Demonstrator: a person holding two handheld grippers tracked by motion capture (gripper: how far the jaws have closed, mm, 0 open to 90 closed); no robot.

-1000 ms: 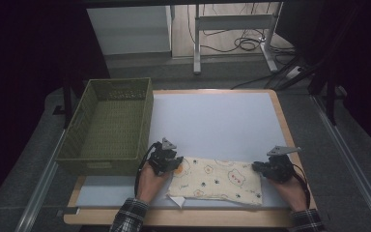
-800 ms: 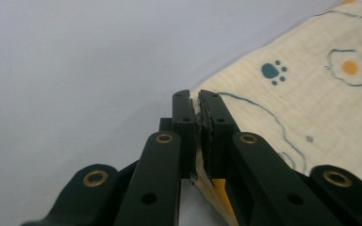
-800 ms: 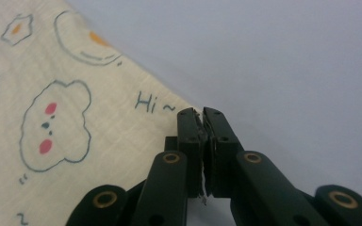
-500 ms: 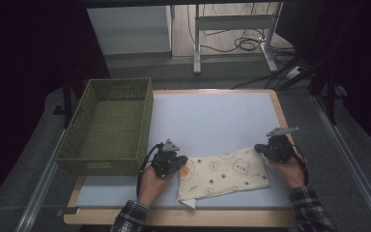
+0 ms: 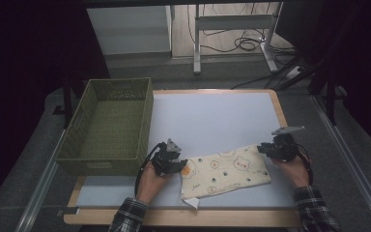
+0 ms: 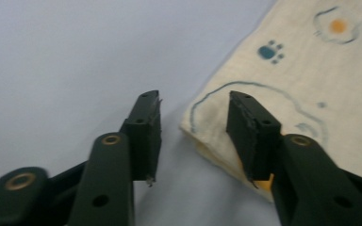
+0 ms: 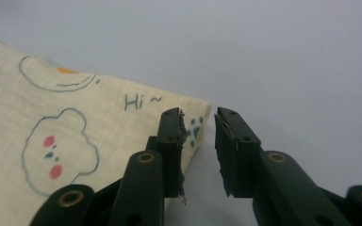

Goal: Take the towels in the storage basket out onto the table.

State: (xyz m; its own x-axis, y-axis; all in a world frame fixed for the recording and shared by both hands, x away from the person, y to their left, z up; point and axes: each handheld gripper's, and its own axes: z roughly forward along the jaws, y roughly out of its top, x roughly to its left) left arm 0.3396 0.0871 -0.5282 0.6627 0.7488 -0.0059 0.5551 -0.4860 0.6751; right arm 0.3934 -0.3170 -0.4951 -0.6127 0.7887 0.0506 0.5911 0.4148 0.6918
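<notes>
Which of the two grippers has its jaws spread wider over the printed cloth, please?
The left gripper: its jaws stand well apart over the cloth corner; the right gripper shows a narrow gap.

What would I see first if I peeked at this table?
A cream cloth with little bears and paw prints lies folded near the front edge of the white table. A hand-held black tool sits at each end of it, the left tool and the right tool, both open. A green basket stands at the left.
</notes>
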